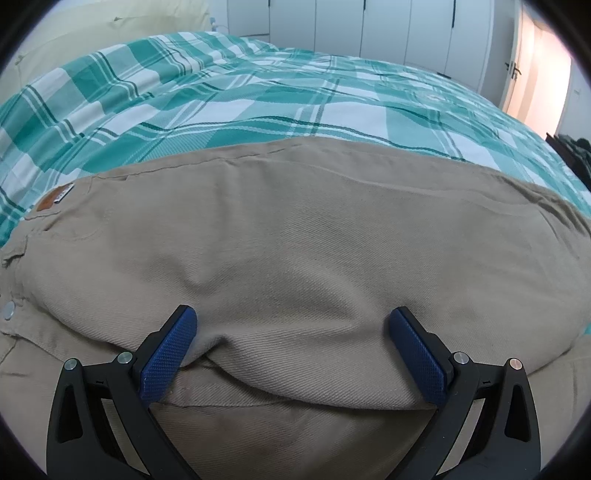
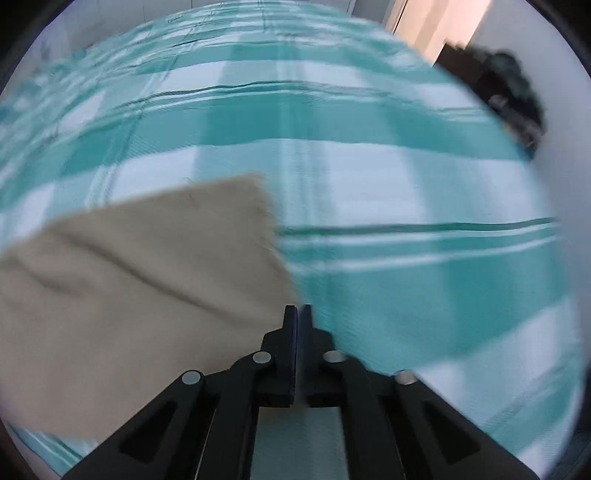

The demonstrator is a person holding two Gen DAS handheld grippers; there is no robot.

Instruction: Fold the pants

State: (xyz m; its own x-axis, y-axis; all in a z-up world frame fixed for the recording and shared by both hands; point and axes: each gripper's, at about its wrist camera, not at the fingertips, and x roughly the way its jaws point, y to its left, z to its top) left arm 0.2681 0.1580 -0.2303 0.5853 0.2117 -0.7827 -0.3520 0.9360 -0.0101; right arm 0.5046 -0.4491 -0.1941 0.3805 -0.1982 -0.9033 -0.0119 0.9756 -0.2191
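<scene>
Left wrist view: we see the khaki pants (image 1: 295,236) lying flat across a bed covered by a teal-and-white plaid bedspread (image 1: 258,92). The waistband end lies toward the left edge, where a brown leather patch (image 1: 51,199) and a metal snap button (image 1: 8,309) are visible. The left gripper (image 1: 291,314) hangs over the near edge of the garment, its blue-padded fingers (image 1: 168,356) spread wide, with a raised fold of cloth lying between them; the pads do not press on it. White wardrobe doors (image 1: 369,26) stand beyond the bed, and a yellowish pillow (image 1: 92,33) lies at its far left.

Right wrist view (motion-blurred): we see the right gripper (image 2: 299,308) with its fingers (image 2: 290,317) pressed almost together, only a thin slit between them, and no cloth visibly caught there. The tips sit just beside the lower corner of the pant leg's end (image 2: 147,258), which occupies the left half of the frame on the bedspread. A dark object (image 2: 509,88), too blurred to identify, lies beyond the bed at upper right.
</scene>
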